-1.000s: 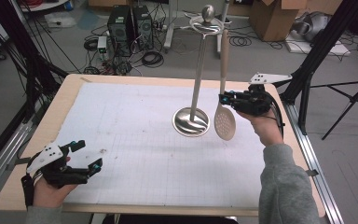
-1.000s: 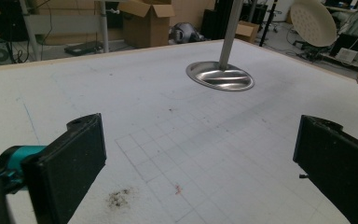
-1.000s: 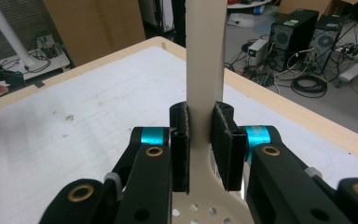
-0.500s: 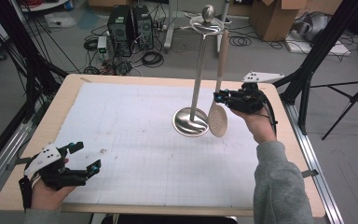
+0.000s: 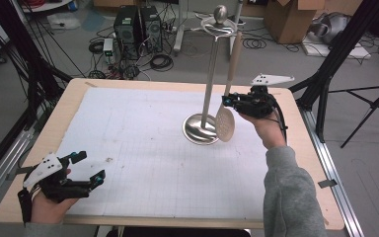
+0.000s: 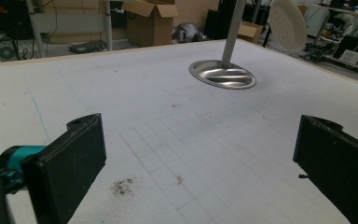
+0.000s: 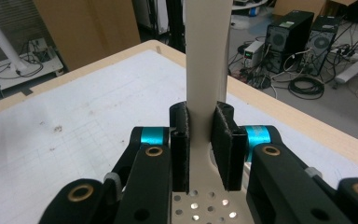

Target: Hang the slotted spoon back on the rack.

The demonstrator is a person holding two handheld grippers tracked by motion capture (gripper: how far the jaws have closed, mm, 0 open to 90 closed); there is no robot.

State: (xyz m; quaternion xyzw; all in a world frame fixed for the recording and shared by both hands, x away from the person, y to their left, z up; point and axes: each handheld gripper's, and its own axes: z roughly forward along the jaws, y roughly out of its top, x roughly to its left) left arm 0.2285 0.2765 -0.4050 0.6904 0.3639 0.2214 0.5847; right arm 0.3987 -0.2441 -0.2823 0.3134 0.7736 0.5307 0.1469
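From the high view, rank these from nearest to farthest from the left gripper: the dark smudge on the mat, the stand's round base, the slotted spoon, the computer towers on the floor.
1. dark smudge, just right of the left gripper on the mat.
2. stand's round base, mid-table to the right.
3. slotted spoon, just past the base, held by the right gripper.
4. computer towers, on the floor beyond the table.

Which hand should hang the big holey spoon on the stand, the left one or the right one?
The right one, probably. The right claw is shut on the spoon's handle, with the spoon upright beside the stand. The left claw is open at the table's near corner, far off.
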